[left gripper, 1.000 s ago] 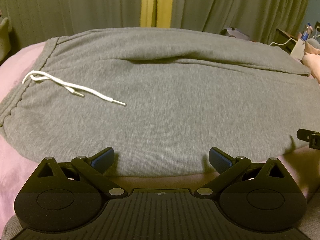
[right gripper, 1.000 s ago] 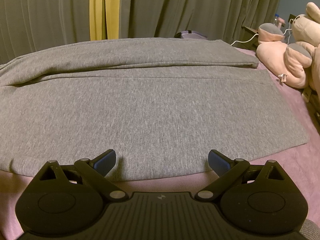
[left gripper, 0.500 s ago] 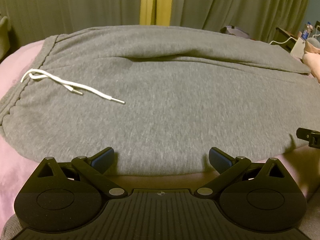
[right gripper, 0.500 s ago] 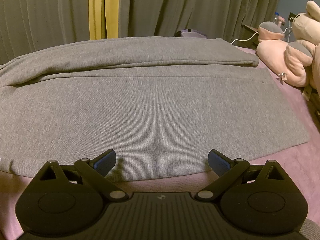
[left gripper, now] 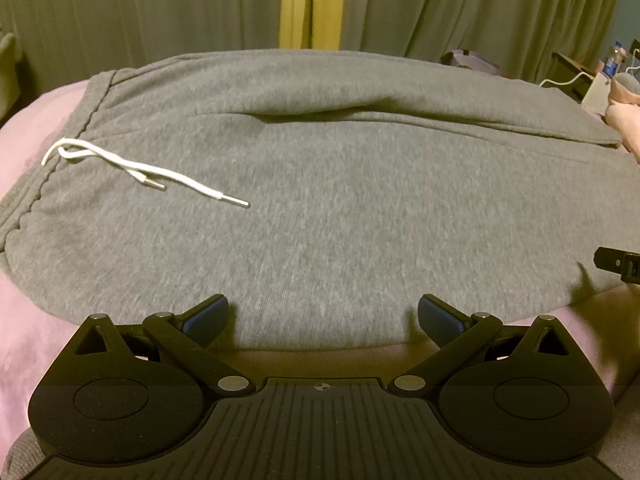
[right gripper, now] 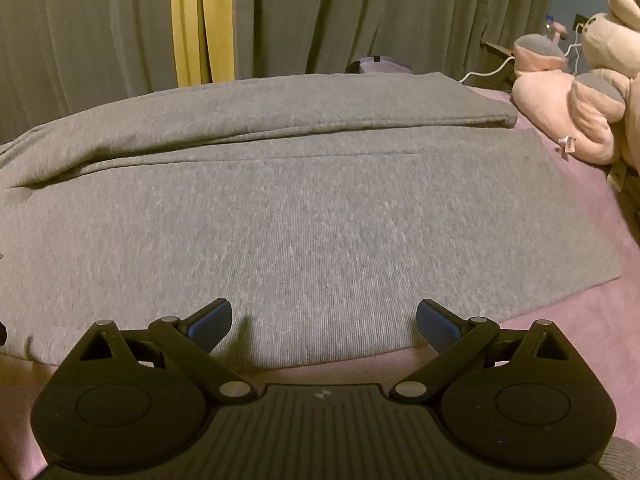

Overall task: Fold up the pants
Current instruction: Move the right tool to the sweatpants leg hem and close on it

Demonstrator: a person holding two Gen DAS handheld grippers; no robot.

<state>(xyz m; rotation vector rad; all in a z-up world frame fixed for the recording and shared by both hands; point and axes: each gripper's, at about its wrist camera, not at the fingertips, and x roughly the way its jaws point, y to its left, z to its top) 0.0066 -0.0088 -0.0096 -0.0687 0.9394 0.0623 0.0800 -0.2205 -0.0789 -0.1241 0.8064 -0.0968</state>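
Grey sweatpants [left gripper: 320, 208] lie flat across a pink bed, waistband to the left with a white drawstring [left gripper: 132, 166] on top. The far leg lies beside the near leg. In the right wrist view the leg part [right gripper: 304, 220] runs to the hem at the right. My left gripper [left gripper: 323, 316] is open and empty, its blue pads over the near edge of the pants near the waist. My right gripper [right gripper: 324, 318] is open and empty over the near edge of the leg. A tip of the right gripper shows in the left wrist view [left gripper: 618, 262].
The pink bedsheet [right gripper: 580, 320] shows along the near and right sides. Pink plush toys [right gripper: 580, 100] lie at the right beyond the hem. Green curtains [right gripper: 360, 16] hang behind the bed. A nightstand with a white cable [right gripper: 484, 72] stands at the far right.
Both grippers have crept slightly forward over the near edge of the pants. Jaws stay wide open. The pants have not moved.
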